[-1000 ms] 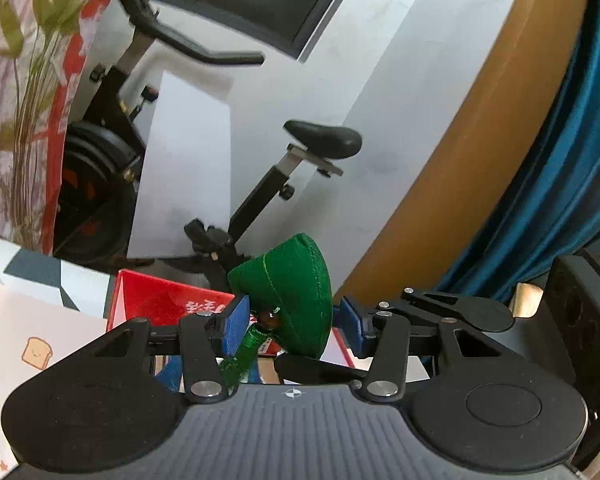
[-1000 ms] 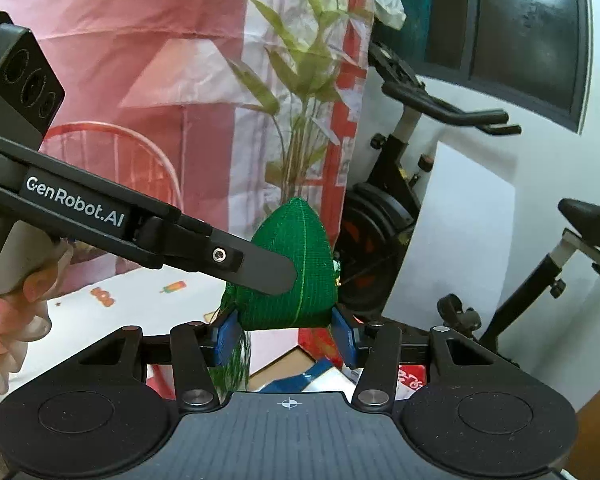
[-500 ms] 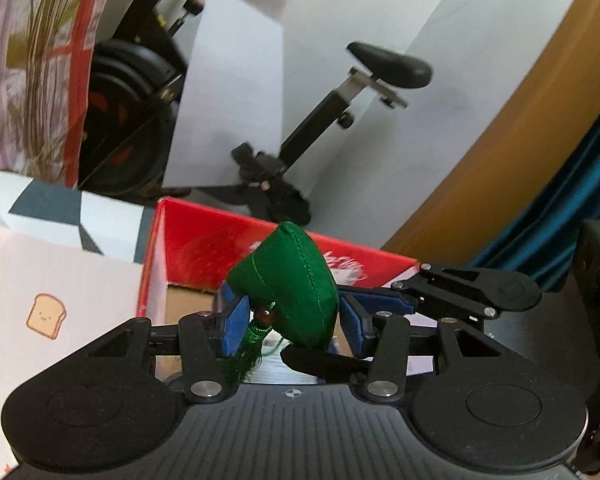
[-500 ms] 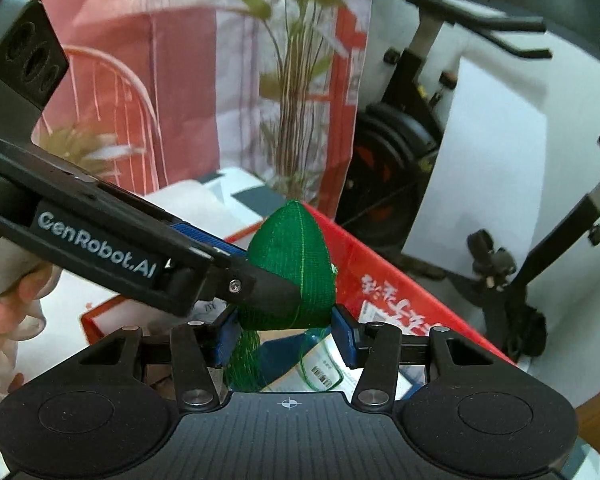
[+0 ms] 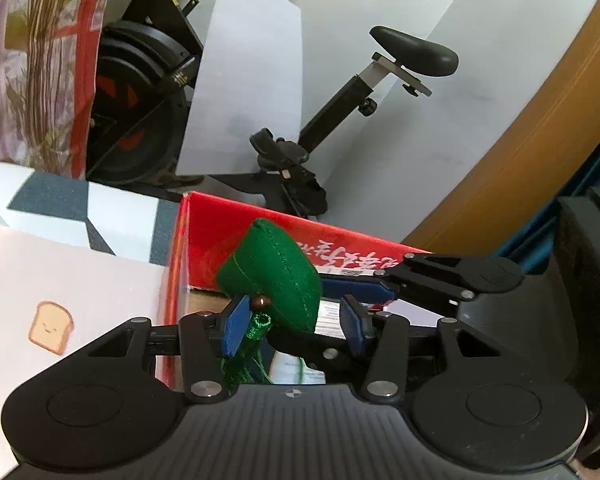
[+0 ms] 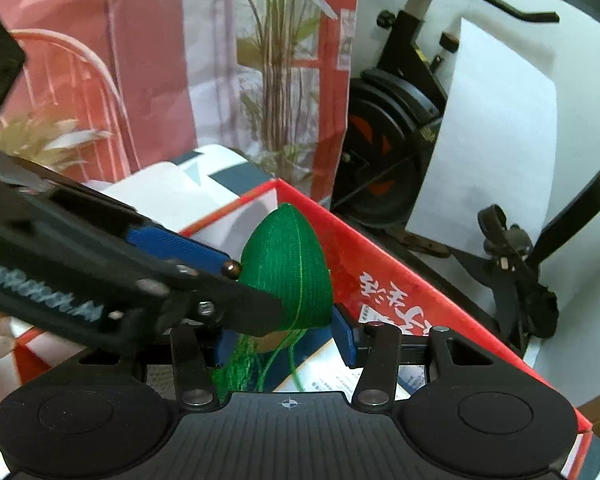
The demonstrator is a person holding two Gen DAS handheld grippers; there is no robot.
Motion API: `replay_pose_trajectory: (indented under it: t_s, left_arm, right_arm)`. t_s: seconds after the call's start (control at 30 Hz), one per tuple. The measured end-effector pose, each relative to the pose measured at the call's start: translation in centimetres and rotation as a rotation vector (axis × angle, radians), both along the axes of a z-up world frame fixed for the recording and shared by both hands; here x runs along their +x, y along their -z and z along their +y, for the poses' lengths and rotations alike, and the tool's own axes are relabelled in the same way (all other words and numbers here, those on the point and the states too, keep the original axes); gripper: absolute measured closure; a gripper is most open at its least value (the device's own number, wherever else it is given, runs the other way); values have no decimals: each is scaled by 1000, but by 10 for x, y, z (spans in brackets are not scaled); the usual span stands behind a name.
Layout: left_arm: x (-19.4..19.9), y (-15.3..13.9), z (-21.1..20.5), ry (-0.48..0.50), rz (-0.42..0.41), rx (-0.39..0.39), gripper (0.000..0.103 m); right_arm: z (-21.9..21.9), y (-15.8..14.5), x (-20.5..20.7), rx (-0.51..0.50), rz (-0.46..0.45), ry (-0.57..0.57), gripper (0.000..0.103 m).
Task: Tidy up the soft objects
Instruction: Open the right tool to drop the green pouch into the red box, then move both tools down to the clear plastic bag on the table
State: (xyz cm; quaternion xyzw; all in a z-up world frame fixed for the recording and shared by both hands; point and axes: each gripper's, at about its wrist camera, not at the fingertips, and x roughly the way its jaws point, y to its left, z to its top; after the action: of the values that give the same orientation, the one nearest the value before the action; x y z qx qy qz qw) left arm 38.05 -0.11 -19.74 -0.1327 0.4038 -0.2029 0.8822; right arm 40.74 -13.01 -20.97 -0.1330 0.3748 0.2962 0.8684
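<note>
Both tools grip one green pouch [image 5: 272, 276]: left tool [image 5: 292, 330] and right tool [image 6: 282, 338] each clamped on it. Since a second ago they have dropped from open air to just over the red box [image 6: 380, 264], so release looks near.

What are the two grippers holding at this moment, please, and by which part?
Both hold one green stuffed pouch: the left gripper and the right gripper each clamp its lower, wide end, with the tassel dangling free.

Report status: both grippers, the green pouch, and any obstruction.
Left gripper and right gripper both shut on green stuffed fabric pouch. Pouch above open red cardboard box. No obstruction seen.
</note>
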Motion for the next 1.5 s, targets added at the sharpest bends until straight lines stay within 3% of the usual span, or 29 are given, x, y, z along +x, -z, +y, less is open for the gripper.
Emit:
replay_pose_trajectory:
  t_s: [0.3,0.67,0.8,0.97,1.17,1.23,1.3,1.4,1.5]
  left_arm:
    - [-18,-14,2,5,-91,56,52]
    - [-54,-30,-6,15,-154,140,52]
    - [-77,-41,0,-7,-182,168,52]
    - [-108,-52,1,-26,-216,227,52]
    - [-146,-62,-3,-34,-256,293,50]
    - [-161,-66,-5,-38,-282,323,45]
    - [-175,-69,-5,-56,-302,328,25]
    - [-194,-74,-5,-89,-326,325,4]
    - [-207,-78,-7,-90,-326,332,2]
  right_arm:
    - [-15,7,5,-2,32,65,64]
    - [-50,-27,-50,50,12,145,64]
    - [-68,-40,-83,92,-17,185,59]
    - [-94,-51,-126,173,-44,256,41]
    - [-115,-59,-167,174,-115,353,22]
    - [-122,-62,-179,201,-130,370,9]
    - [-127,-65,-193,207,-156,381,4]
    - [-131,-68,-209,192,-179,407,1]
    - [-138,-70,-223,204,-187,452,1]
